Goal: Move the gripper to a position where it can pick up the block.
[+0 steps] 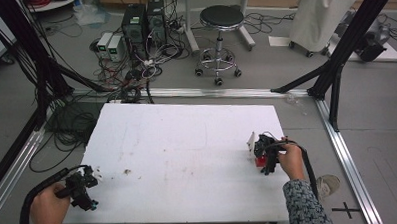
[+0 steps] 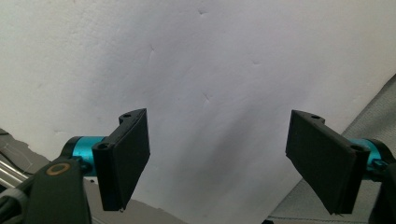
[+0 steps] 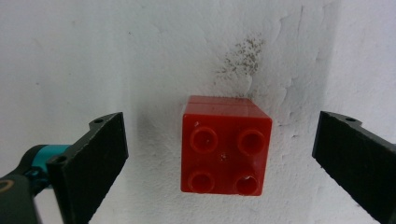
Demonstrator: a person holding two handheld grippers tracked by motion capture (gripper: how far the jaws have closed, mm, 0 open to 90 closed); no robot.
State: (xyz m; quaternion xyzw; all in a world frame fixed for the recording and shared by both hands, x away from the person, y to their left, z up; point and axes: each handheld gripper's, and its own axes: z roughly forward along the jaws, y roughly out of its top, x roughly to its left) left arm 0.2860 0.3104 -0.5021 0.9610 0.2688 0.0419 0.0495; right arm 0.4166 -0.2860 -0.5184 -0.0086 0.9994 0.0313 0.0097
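Note:
A red studded brick [image 3: 225, 144] stands on the white table, studs up, midway between the wide-apart jaws of my right gripper [image 3: 219, 161], touching neither. From the high view the same red brick [image 1: 260, 162] peeks out beneath the right gripper [image 1: 264, 152] near the table's right edge. My left gripper [image 1: 86, 183] hovers at the near left corner of the table [image 1: 187, 142], open, and its own view has nothing between the jaws of the left gripper [image 2: 224, 163] but bare white board.
A small white scrap [image 1: 251, 139] lies just left of the right gripper, and a dark smudge [image 1: 126, 171] marks the board. Behind the table are a black stool [image 1: 219, 36], computer towers [image 1: 143, 24], tangled cables and black frame posts [image 1: 344, 52].

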